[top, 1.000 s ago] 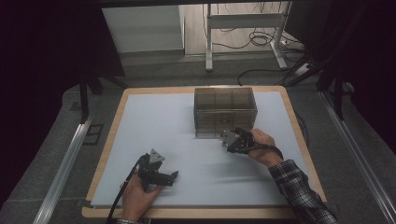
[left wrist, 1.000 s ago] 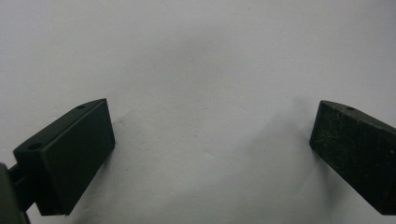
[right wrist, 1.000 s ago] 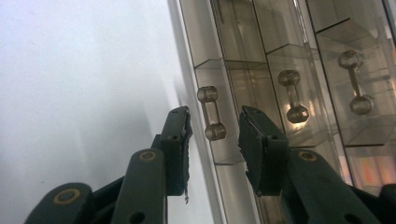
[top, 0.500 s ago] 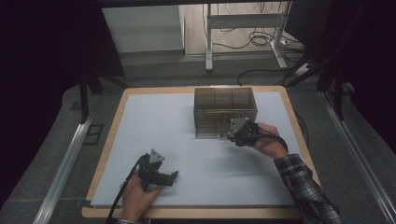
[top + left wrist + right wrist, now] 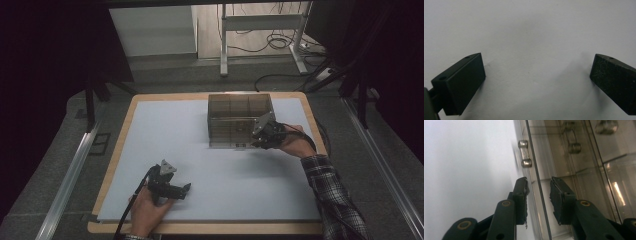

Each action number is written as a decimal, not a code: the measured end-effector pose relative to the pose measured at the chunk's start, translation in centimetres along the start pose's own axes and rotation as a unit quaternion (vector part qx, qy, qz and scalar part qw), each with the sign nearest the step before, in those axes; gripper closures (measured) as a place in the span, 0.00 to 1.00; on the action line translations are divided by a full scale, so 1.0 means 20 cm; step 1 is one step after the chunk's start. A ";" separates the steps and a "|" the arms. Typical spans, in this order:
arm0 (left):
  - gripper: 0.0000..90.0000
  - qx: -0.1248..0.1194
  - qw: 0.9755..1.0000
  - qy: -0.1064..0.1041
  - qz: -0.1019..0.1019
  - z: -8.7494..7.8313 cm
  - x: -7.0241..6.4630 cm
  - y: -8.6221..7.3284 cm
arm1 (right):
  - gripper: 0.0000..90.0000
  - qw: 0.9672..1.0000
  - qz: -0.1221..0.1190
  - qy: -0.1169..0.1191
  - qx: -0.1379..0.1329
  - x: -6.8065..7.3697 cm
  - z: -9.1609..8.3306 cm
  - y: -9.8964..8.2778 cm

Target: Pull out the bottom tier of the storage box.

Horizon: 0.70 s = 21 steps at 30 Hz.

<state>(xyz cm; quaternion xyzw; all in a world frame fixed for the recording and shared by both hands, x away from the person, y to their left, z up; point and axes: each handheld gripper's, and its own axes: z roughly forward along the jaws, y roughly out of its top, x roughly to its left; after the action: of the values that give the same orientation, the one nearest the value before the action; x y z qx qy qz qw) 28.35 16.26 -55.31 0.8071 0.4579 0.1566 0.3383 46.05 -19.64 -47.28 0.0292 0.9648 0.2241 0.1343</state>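
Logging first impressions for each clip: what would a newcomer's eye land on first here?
The smoky see-through box at the far middle of the pale mat, with the right gripper at its front wall. In the right gripper view its jaws, just closing, straddle that wall below a small metal handle. The left gripper sits open near the front edge.

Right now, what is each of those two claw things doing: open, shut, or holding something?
Left gripper: open, holding nothing, over the white mat.
Right gripper: jaws have just been closing, astride the clear box's front panel; pads apparently not pressing yet.

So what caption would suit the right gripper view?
Right tool straddling the front panel of a smoky clear box, below its small metal handle.
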 end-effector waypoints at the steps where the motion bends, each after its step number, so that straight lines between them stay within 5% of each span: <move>1: 0.00 0.000 1.000 0.000 0.000 0.00 0.00 0.00 | 0.77 1.000 -0.003 0.003 0.003 -0.01 0.00 0.00; 13: 0.00 0.000 1.000 0.000 0.000 0.00 0.00 0.00 | 0.90 0.997 -0.014 0.070 0.026 -0.10 0.09 -0.04; 21: 0.00 0.000 1.000 0.000 0.000 0.00 0.00 0.00 | 0.96 0.995 -0.034 0.093 0.028 -0.13 0.11 -0.04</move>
<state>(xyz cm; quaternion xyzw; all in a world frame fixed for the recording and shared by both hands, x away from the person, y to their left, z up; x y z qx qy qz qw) 28.35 16.26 -55.31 0.8070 0.4580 0.1566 0.3383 49.10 -19.77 -48.86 -0.0212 0.9795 0.1940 0.0506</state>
